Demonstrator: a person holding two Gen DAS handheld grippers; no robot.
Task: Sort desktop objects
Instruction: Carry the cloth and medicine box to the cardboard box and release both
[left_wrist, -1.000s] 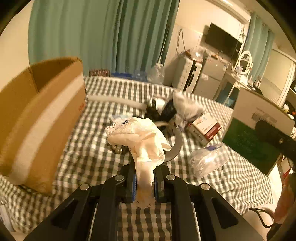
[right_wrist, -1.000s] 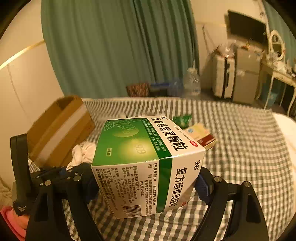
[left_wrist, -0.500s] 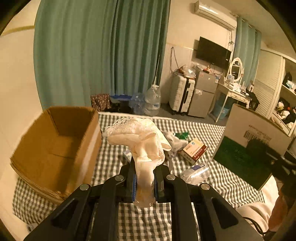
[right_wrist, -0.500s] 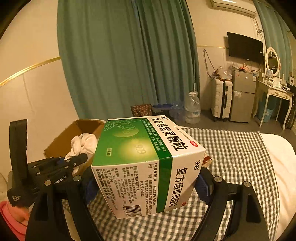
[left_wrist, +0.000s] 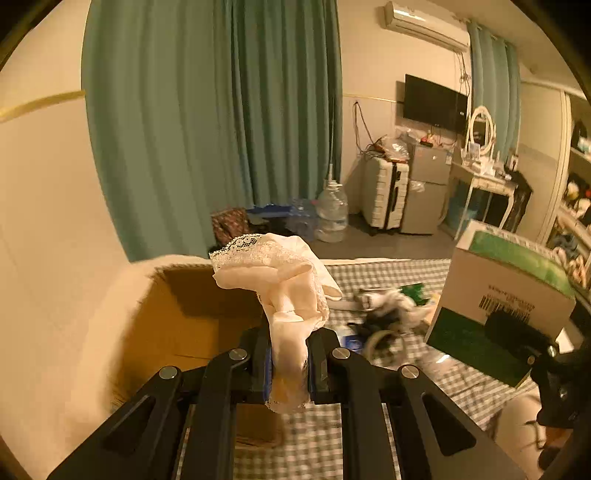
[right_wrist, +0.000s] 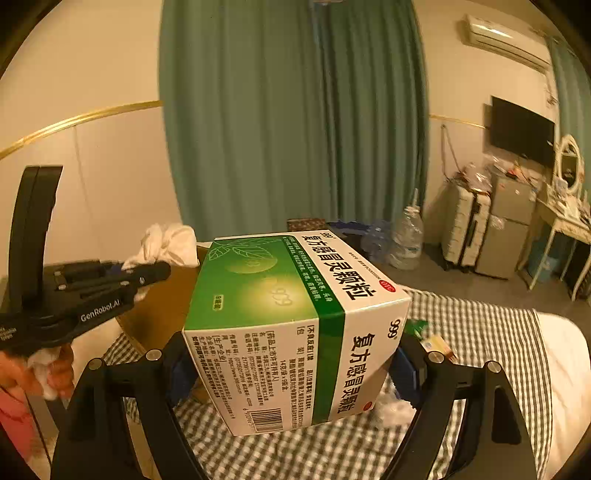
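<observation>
While both rise, left jaws clamp lace cloth (left_wrist: 280, 273), right jaws clamp medicine box (right_wrist: 291, 325), cardboard box (left_wrist: 199, 314) nearer.

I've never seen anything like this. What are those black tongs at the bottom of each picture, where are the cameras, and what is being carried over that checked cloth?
There is no robot here. A person holds a hand-operated, two-finger gripper in each hand, and each one carries a wide-angle camera looking forward along its fingers. That is why black arms fill the bottom of both pictures.

In the left wrist view, the left gripper is shut on a cream lace cloth. In the right wrist view, the right gripper clamps a green and white medicine box, its jaws wide because the box is wide.

Below lies a checked cloth with small clutter, blurred here. An open cardboard box stands at the left, likely where things get sorted.
</observation>
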